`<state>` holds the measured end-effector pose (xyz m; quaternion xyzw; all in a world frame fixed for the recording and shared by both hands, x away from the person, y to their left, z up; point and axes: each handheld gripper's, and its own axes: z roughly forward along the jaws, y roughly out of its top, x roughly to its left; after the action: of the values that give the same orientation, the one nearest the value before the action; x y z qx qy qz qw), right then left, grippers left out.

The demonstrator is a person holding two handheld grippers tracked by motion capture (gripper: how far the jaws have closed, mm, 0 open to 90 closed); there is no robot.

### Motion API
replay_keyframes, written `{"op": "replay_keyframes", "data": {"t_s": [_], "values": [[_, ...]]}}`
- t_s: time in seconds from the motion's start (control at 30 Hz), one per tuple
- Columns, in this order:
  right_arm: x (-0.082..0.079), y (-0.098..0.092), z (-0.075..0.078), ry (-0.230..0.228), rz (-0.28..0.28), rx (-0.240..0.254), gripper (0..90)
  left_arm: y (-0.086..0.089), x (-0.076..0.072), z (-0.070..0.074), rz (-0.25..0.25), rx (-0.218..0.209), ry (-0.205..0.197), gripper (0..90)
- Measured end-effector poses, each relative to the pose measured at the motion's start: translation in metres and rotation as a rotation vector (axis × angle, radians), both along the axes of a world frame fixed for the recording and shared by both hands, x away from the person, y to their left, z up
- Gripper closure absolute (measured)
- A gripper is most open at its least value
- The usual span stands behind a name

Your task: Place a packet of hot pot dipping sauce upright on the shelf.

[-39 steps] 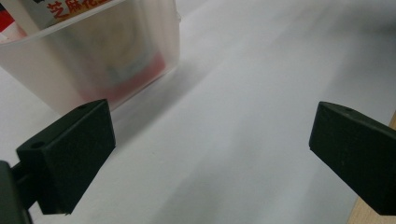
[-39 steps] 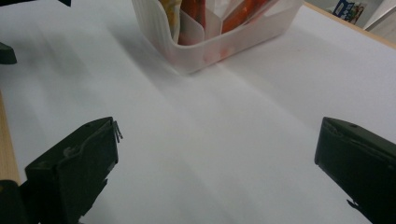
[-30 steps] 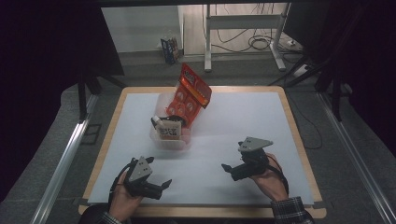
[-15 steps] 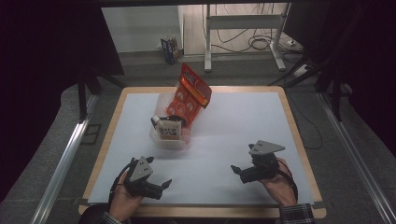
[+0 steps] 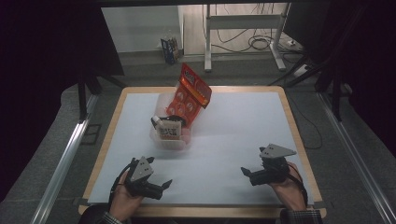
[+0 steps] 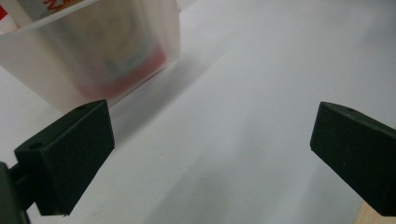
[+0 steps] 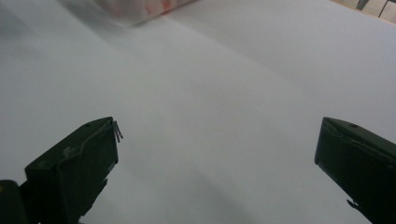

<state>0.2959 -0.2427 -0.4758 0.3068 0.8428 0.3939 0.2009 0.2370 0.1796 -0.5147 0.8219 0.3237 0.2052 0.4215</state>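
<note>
Near the front edge of the table (image 5: pixel 280 100), both grippers sit low with nothing in them — the left gripper (image 5: pixel 161 185) has its jaws spread wide, and so does the right gripper (image 5: pixel 246 172). Between and beyond them stands the bin (image 5: pixel 170 140), a clear plastic tub left of centre, packed with snacks. A red packet (image 5: pixel 192 93) leans tall out of its far end, tilted and poking well above the rim; a pale packet (image 5: pixel 169 130) stands at the near end. In the left gripper view the bin's wall looms just past the left jaw, close but apart.

Risk from here, by the look of it — that red packet. It stands high and looks loosely propped, so a reach across the bin could catch it and tip it out. The bin looks light, too; a jaw nudging its wall would likely slide it on the smooth white sheet rather than grip it. The right gripper sits well apart from everything, so its approach is the longer one.
</note>
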Motion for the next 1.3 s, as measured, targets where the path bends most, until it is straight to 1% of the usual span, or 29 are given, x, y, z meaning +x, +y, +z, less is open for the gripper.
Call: {"op": "replay_keyframes", "data": {"t_s": [0.27,0.47,0.73,0.93,1.13,1.3], "values": [[-0.004,-0.014,-0.005,0.004,-0.041,0.0,0.0,-0.001,0.0,-0.001,-0.001,0.006,0.0,0.0],[-0.007,-0.022,-0.008,0.011,-0.07,0.011,0.0,-0.001,0.001,-0.001,0.001,0.01,0.0,0.0],[-0.01,-0.034,-0.015,0.014,-0.115,-0.012,0.0,-0.001,0.001,-0.002,0.005,0.016,0.0,0.0],[-0.012,-0.043,-0.019,0.028,-0.143,-0.022,0.0,-0.002,0.001,-0.002,0.006,0.023,0.002,0.0],[-0.013,-0.049,-0.022,0.04,-0.156,-0.026,0.0,-0.002,0.001,-0.003,0.009,0.029,0.002,0.0],[-0.013,-0.053,-0.025,0.064,-0.165,-0.043,0.0,-0.003,0.001,-0.003,0.01,0.035,0.002,0.0]]}}
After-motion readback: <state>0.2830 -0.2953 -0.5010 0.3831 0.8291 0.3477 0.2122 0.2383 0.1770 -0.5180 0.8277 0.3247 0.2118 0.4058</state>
